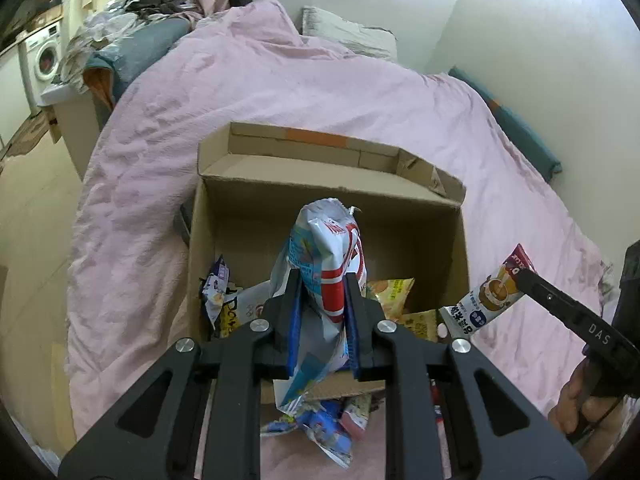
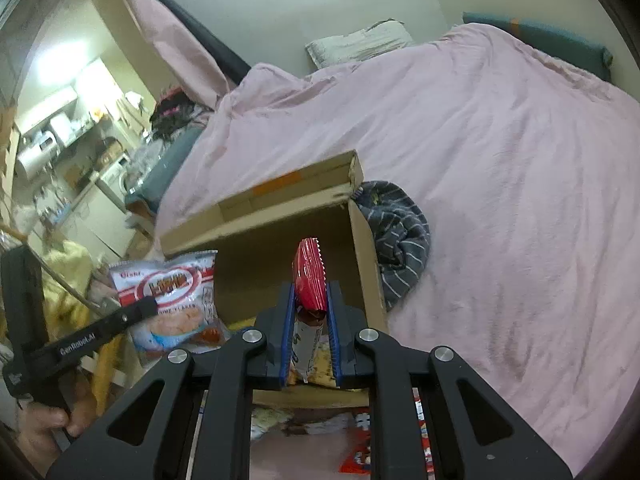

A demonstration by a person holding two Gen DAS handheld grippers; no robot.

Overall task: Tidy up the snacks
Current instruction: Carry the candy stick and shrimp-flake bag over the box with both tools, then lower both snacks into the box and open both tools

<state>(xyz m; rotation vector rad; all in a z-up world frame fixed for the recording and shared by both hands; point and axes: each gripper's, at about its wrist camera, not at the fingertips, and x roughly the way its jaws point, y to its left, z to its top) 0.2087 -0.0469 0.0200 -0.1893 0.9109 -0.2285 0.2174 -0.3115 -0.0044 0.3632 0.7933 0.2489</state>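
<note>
Up above the cardboard box (image 1: 420, 236), chip bag (image 1: 320, 264) between left fingers (image 1: 294, 308).

matt brown cardboard box (image 1: 328, 200) sits on the bed's soft, wrinkled pink cloth duvet (image 1: 280, 80); glossy crinkled plastic snack bag (image 1: 324, 248) above the box.

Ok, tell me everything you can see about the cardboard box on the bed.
The cardboard box is plain brown corrugated card, open at the top, with its far flap folded up and bearing a strip of orange tape. It sits on the pink blanket, with a striped grey cloth against its right side. Several snack packets lie in the bottom, among them a yellow one. The left gripper holds a white and red bag above it.
</note>
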